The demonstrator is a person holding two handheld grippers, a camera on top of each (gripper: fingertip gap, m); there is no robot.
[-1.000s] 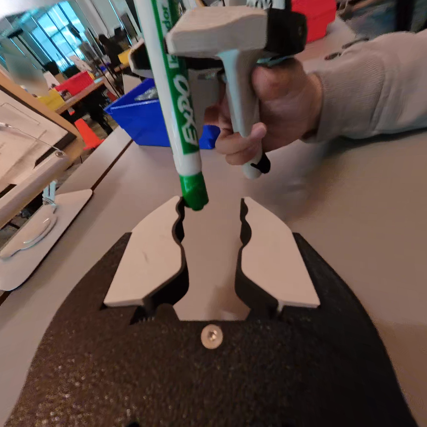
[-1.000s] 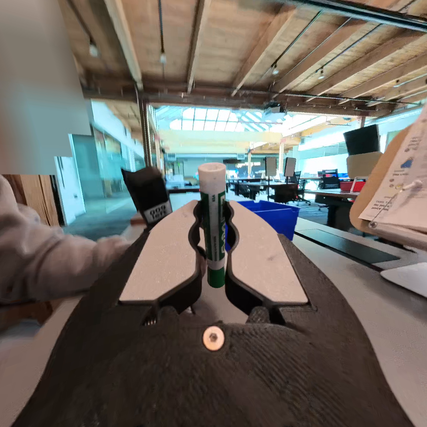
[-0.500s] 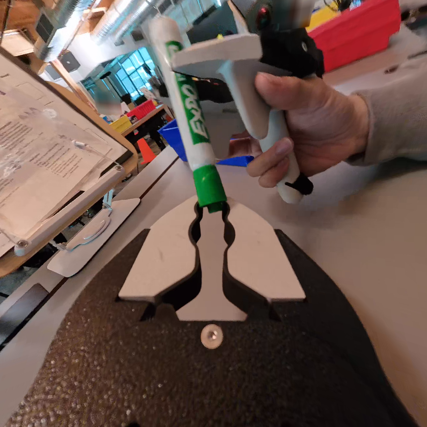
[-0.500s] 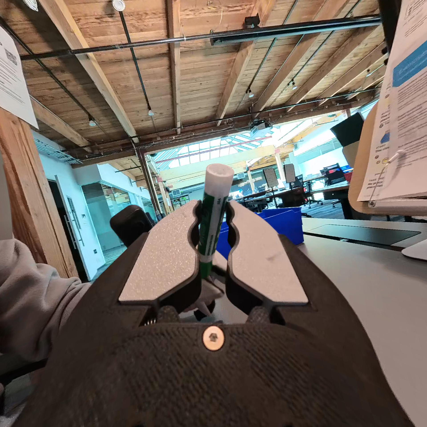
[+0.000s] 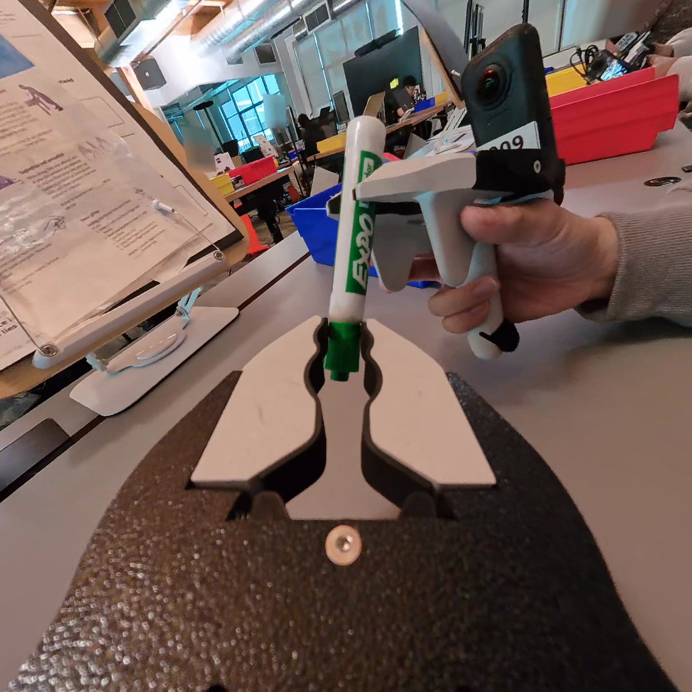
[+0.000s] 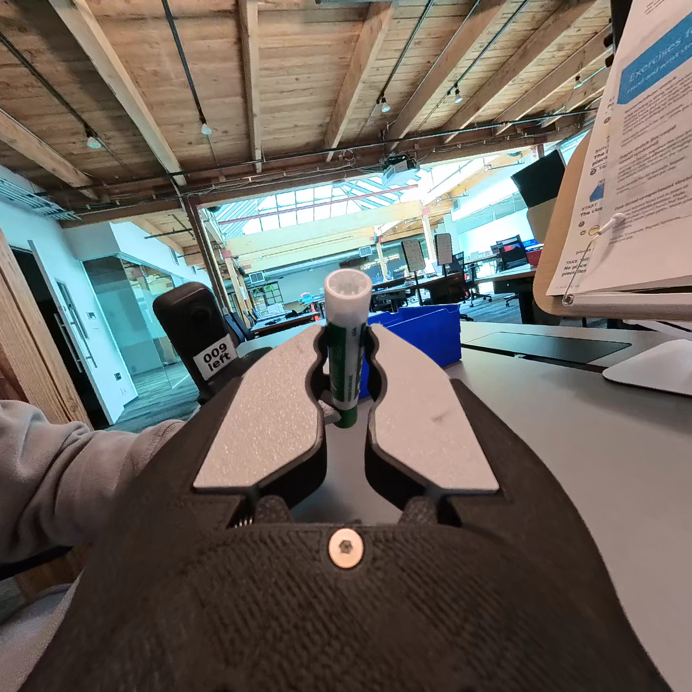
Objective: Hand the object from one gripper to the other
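Note:
A white marker (image 5: pixel 357 224) with a green label and green cap stands nearly upright above the grey table (image 5: pixel 561 412). My right gripper (image 6: pixel 344 337) is shut on the marker's body (image 6: pixel 346 299); in the left wrist view it comes in from the right (image 5: pixel 359 202), held by a hand (image 5: pixel 531 262). My left gripper (image 5: pixel 341 337) is closed around the green cap at the marker's lower end. Both grippers hold the marker. The left gripper's black camera (image 6: pixel 191 325) shows in the right wrist view; its fingers are hidden there.
A tilted document stand (image 5: pixel 93 209) on a white base stands at the left, and also shows in the right wrist view (image 6: pixel 618 262). A blue bin (image 5: pixel 314 228) sits behind the marker. A red bin (image 5: pixel 614 112) is at the far right. A grey sleeve (image 6: pixel 56 468) is at the left. Some 6 cm of space lies between my two pairs of fingers.
My left gripper's jaws have narrowed and come up around the green cap, which was outside them before. The right gripper kept its hold and the marker has tilted.

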